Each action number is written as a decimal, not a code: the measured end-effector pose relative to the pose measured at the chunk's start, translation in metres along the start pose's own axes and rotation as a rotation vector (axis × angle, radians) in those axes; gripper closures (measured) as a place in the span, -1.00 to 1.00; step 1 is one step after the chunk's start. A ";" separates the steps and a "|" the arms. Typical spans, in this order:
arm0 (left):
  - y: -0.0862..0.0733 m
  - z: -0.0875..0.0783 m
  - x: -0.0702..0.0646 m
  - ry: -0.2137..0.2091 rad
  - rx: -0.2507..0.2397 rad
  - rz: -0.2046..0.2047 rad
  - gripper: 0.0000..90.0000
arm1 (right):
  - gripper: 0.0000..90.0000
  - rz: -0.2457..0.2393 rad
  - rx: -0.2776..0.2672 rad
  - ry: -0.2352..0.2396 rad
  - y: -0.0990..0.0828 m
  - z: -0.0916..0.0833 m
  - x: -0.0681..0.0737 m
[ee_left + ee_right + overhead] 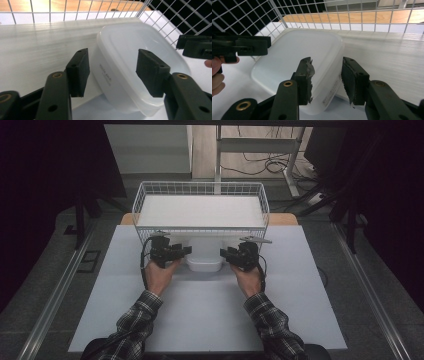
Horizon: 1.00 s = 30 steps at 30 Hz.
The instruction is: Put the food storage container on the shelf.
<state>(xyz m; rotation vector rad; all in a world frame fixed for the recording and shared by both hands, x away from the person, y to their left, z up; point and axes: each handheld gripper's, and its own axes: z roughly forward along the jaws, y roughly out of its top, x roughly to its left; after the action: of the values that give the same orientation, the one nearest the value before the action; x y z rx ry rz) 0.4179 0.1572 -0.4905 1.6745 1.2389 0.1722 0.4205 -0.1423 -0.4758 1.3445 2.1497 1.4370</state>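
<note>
Flanking white container (204, 264) — both tongs parted; side print too blurred to read.

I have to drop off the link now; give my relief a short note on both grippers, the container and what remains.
Left gripper: open, jaws either side of the container's rim, not pressing.
Right gripper: open, astride the opposite rim, no grip.
Container: white plastic, tilted against the front of the wire basket, on the table.
Done: container seems set down.
Left: probably back both grippers away.

Overhead forward-down; two close views sharing container (140, 57)
</note>
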 end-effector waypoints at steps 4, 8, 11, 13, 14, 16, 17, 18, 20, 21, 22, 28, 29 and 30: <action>0.000 -0.011 0.003 -0.058 -0.014 0.142 -0.11 | 0.41 -0.041 0.009 0.019 0.000 -0.009 0.006; -0.016 -0.027 -0.008 -0.090 -0.019 0.029 -0.28 | 0.74 -0.093 0.009 0.046 -0.005 -0.022 0.013; -0.029 -0.041 -0.010 -0.125 -0.013 0.056 -0.46 | 0.97 -0.132 0.021 0.072 -0.013 -0.031 0.018; -0.034 -0.045 -0.011 -0.128 -0.010 0.082 -0.55 | 0.98 -0.168 0.033 0.088 -0.020 -0.034 0.023; -0.039 -0.050 -0.013 -0.129 -0.009 0.096 -0.58 | 0.98 -0.187 0.038 0.094 -0.023 -0.035 0.026; -0.053 -0.063 -0.020 -0.101 0.000 0.175 -0.68 | 0.98 -0.221 0.050 0.107 -0.029 -0.035 0.031; -0.053 -0.063 -0.020 -0.101 0.000 0.175 -0.72 | 0.98 -0.221 0.050 0.107 -0.029 -0.035 0.031; -0.061 -0.070 -0.025 -0.089 0.015 0.213 -0.74 | 0.98 -0.248 0.061 0.117 -0.034 -0.032 0.037; -0.070 -0.075 -0.030 -0.055 0.036 0.273 -0.82 | 0.98 -0.263 0.071 0.126 -0.038 -0.028 0.041; -0.074 -0.078 -0.033 -0.035 0.040 0.301 -0.83 | 0.98 -0.270 0.078 0.127 -0.039 -0.025 0.043; -0.079 -0.079 -0.035 -0.022 0.046 0.321 -0.85 | 0.98 -0.276 0.083 0.129 -0.041 -0.023 0.044; -0.101 -0.091 -0.034 -0.017 0.049 0.333 -0.91 | 0.98 -0.285 0.100 0.123 -0.044 -0.010 0.047; -0.102 -0.092 -0.034 -0.013 0.050 0.334 -0.91 | 0.98 -0.286 0.101 0.123 -0.045 -0.007 0.048; -0.104 -0.094 -0.033 -0.006 0.046 0.334 -0.92 | 0.98 -0.290 0.106 0.120 -0.045 -0.005 0.048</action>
<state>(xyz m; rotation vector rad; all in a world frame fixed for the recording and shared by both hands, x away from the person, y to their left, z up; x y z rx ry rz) 0.2787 0.1868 -0.5107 1.9125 0.9574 0.3433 0.3659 -0.1125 -0.4966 0.9473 2.4080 1.3349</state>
